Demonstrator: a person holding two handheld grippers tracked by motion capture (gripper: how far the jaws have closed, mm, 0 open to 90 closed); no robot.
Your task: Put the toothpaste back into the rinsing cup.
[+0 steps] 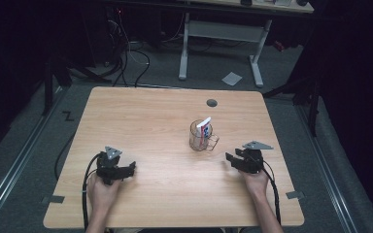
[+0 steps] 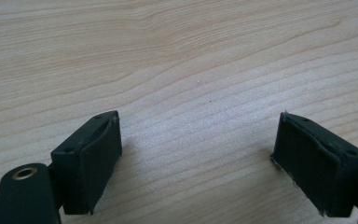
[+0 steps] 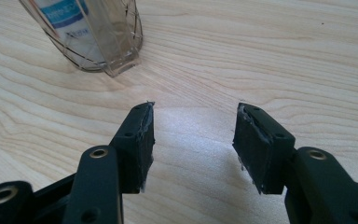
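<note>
Standing tilted in the mug [image 1: 200, 140], the tube [image 1: 204, 127] points up-right.

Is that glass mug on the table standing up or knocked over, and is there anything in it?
Upright: the glass mug stands on its base on the table, and a white tube leans inside it, its top poking above the rim.

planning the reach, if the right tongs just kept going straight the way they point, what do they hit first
Probably nothing soon: the right tongs stand open over bare table, and the glass mug with the tube in it sits left of their line. Depth is unclear; they might graze its base.
</note>
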